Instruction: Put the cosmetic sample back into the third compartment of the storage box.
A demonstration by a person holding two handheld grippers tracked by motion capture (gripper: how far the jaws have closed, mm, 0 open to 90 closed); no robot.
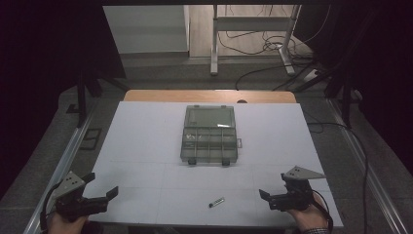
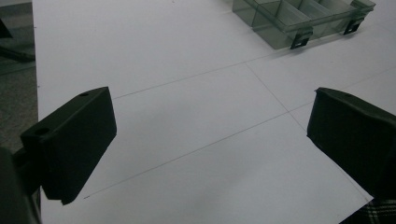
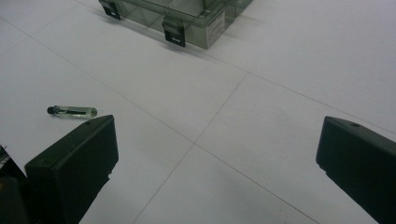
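Compartment box (image 1: 209,135): translucent smoke-grey plastic, rectangular, lid swung open and lying flat on the far side. The tray half is split by thin walls into small square and oblong cells. Two black clip latches sit on the near edge, and a pale label on one end wall shows in the right gripper view (image 3: 187,21). It rests on the middle of the table (image 1: 146,146).

Table: matte white board top, smooth, crossed by fine seam lines that form large rectangles; a strip of wood-toned edge lies beyond the box.

Small vial (image 1: 217,202): slim cylinder, clear body with a dark cap at one end, lying on its side on the white surface, near of the box and well apart from it. In the right gripper view (image 3: 72,111) it lies just beyond the tip of the jaw at that view's left, not touching it.

Left gripper (image 1: 100,187): black, blocky, matte plastic jaws with flat faces, a grey three-cornered plate on top. It is held in a hand near and left of the box, jaws spread wide with nothing between them (image 2: 210,140).

Right gripper (image 1: 272,191): same build, held near and right of the box, to the right of the vial. Jaws spread wide, bare table between them (image 3: 215,158).
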